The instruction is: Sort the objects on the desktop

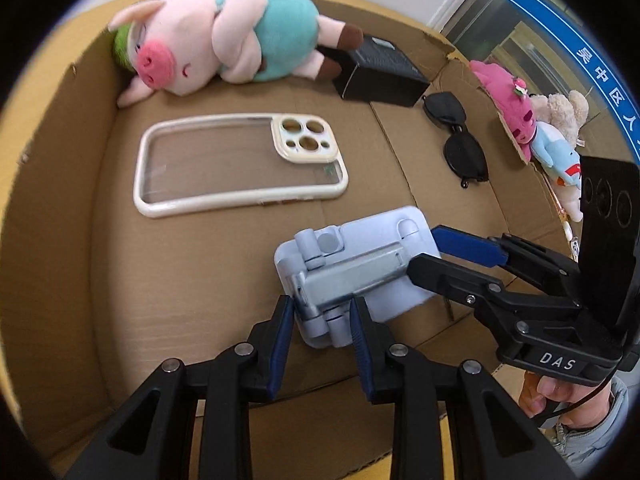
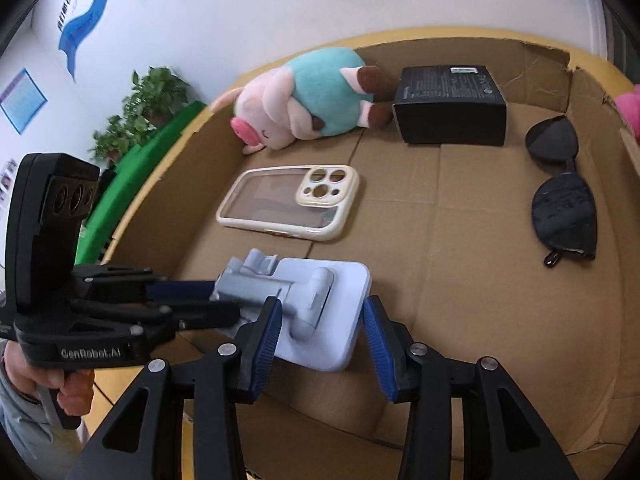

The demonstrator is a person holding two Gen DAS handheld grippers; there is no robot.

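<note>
In the box, nearer than the phone case (image 1: 240, 164), the stand (image 1: 352, 276) lay lengthwise between both claws, the left claw (image 1: 320, 312) gripping its hinge end, the right claw (image 2: 320, 320) loosely straddling its base.

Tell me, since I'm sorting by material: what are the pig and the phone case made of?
Pig: soft plush fabric, judging by its fuzzy, matte nap. Phone case: seemingly plastic, with a glossy clear back showing cardboard through it and a cream, possibly rubbery rim.

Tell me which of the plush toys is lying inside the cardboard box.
The pink pig in the teal shirt, lying on its side against the box's back wall. The other small plush toys sit outside, beyond its torn right edge.
</note>
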